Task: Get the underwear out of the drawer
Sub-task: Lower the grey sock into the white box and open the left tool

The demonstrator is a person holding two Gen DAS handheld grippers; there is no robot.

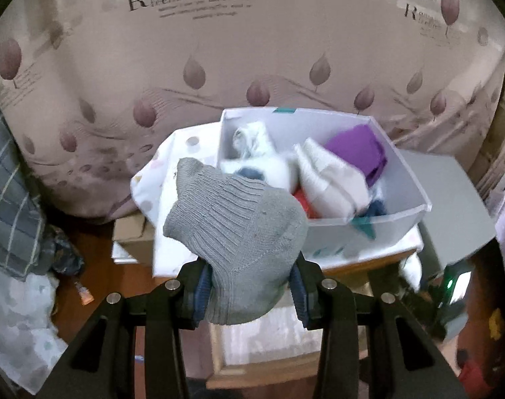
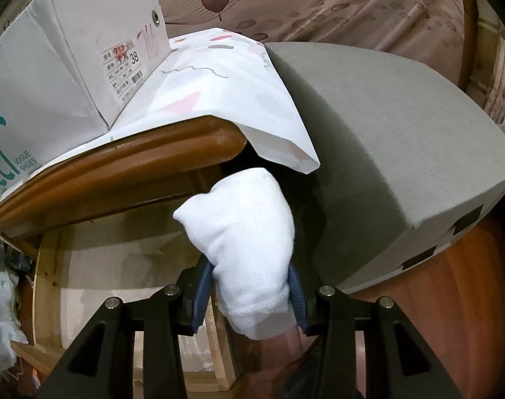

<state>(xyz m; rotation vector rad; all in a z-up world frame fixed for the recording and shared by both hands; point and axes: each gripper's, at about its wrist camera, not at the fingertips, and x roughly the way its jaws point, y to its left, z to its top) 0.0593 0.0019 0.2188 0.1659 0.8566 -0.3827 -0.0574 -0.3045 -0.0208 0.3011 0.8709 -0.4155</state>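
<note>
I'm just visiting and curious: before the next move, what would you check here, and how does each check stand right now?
1. Left tool grips the grey sock: ok.
2. Right tool grips the white sock: ok.
3. Grey sock hangs free of the white box: ok.
4. Room in the box for more: not ok for sure, it already holds a purple item and white socks.
5. Open drawer emptied: cannot tell.

A grey ribbed sock [image 1: 239,232] hangs bunched, in front of the white box [image 1: 402,179] of folded garments [image 1: 328,176]. A white sock [image 2: 249,249] is bunched below the bench [image 2: 136,163] edge.
</note>
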